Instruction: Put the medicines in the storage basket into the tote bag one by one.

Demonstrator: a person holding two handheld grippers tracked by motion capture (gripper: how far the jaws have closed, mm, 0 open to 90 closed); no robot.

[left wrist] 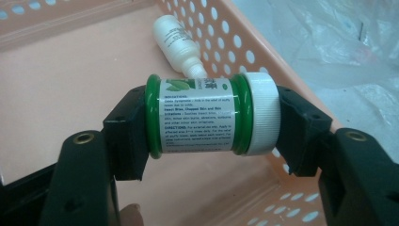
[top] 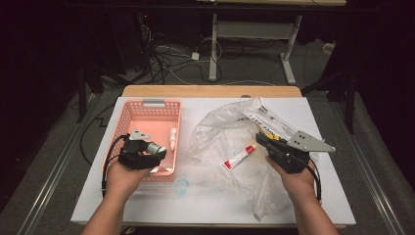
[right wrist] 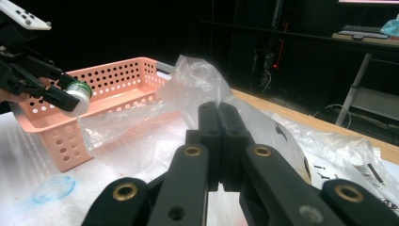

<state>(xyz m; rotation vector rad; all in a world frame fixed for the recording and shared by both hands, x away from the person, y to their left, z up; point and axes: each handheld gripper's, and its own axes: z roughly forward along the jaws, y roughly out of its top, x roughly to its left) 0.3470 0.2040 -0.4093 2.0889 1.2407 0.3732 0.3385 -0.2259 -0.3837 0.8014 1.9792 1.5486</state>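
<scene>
Table (top: 210, 196): white top, holds everything listed below.

Plastic bag (top: 220, 134): clear, crumpled, spread across the right half of the table; a red and white tube (top: 239, 157) lies on it, and printed packets (top: 271, 122) rest at its far end.

Basket (top: 147, 120): pink, perforated walls, standing on the left half of the table, just beside the bag. A small white bottle (left wrist: 176, 40) lies on its side on the basket floor against the right wall.

Right gripper (top: 266, 142): over the bag's right part, jaws pressed together with nothing visible between them.

Left gripper (top: 159, 154): above the near end of the basket, clamped on the jar.

Jar (left wrist: 211, 115): green, white screw cap, printed label. Carried crosswise between the left jaws, one pad on the base and one on the cap, so its long axis runs from jaw to jaw. It hangs clear above the basket floor, inside the near right corner, the bottle just beyond it.

Judgement: the drop lies straight beneath the jar; the left hand alone is placed for it, the right being well apart across the bag.
</scene>
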